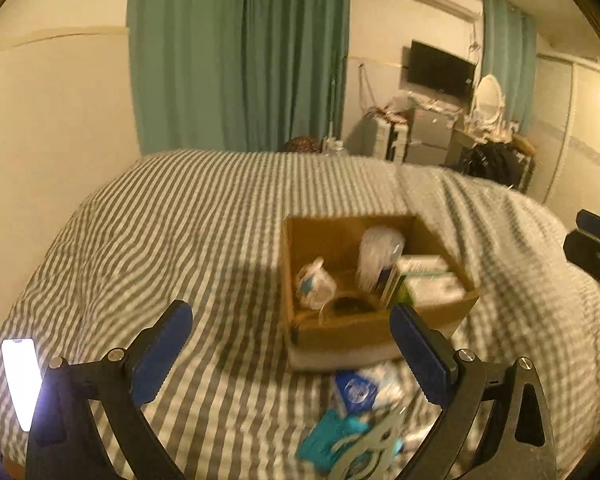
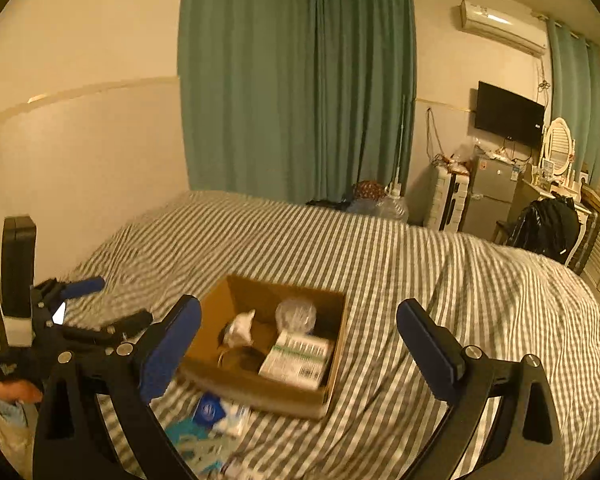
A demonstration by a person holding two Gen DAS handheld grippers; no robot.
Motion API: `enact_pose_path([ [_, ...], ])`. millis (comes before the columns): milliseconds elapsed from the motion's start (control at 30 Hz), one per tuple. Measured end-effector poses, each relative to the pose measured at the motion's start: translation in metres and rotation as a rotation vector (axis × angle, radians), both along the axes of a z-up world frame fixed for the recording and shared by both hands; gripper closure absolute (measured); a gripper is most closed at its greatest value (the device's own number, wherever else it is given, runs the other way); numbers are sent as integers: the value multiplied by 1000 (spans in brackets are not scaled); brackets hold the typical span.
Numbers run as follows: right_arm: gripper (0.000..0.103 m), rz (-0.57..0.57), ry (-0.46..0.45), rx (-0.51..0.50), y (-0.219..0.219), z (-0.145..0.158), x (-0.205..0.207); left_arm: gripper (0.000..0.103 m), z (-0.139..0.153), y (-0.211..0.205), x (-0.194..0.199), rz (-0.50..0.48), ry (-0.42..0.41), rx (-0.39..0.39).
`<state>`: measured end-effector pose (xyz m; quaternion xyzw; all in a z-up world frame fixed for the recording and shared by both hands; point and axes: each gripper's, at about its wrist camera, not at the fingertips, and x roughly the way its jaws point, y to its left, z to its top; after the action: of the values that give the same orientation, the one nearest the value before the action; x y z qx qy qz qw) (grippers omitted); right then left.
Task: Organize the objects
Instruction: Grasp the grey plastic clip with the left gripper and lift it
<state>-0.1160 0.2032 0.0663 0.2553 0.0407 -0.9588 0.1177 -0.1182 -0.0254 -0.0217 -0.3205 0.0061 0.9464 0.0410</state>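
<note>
Our left gripper (image 1: 292, 356) has its jaws spread wide with nothing between the blue pads, and the right gripper (image 2: 298, 350) stands the same, wide and empty; neither pad touches anything. Both hang above the striped bed (image 1: 172, 224), aimed down toward its near edge. Just ahead of the jaws sits the open cardboard box (image 2: 260, 394), resting on the bedding toward the near side, well apart from the far edge by the green curtain (image 2: 292, 88). Inside it we see a white carton with green print (image 2: 296, 360) lying against the right wall, a clear crinkled plastic piece (image 2: 296, 314) behind it, a small white bundle (image 2: 240, 330) to the left and a round clear lid or dish (image 1: 346, 308) at the front; what exactly these are we cannot tell through the blur. Outside the box, just beside its near wall, lie loose things on the bedding: a blue-and-white packet (image 1: 356, 390) and a teal packet (image 1: 328, 438), with more clutter below them that is too smeared to name. We judge that we are between placements, hands free, with part of the sorting done. The next move, as we read it, calls for lowering one gripper toward the loose packets, closing on a thin flat edge without snagging the soft bedding, then lifting it over the box wall.
</note>
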Motion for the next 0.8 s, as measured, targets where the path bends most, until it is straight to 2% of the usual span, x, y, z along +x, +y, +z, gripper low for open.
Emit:
enact_pose_path([
  [100, 4, 0, -47, 26, -7, -37, 12, 2, -29, 5, 9, 8, -36, -23],
  [200, 4, -17, -118, 43, -11, -79, 16, 2, -66, 13, 17, 4, -107, -43],
  [400, 4, -58, -300, 73, -5, -159, 14, 2, -111, 41, 34, -122, -215, -62],
  [500, 4, -80, -349, 84, 2, -175, 11, 2, -126, 52, 34, -180, -263, -61],
  [700, 4, -80, -354, 93, -2, -175, 9, 2, -150, 55, 25, -210, -389, -33],
  [767, 4, -77, -354, 99, -2, -177, 10, 7, -152, 53, 23, -211, -408, -13],
  [800, 4, -78, -352, 97, -2, -176, 11, 13, -151, 53, 24, -216, -408, -4],
])
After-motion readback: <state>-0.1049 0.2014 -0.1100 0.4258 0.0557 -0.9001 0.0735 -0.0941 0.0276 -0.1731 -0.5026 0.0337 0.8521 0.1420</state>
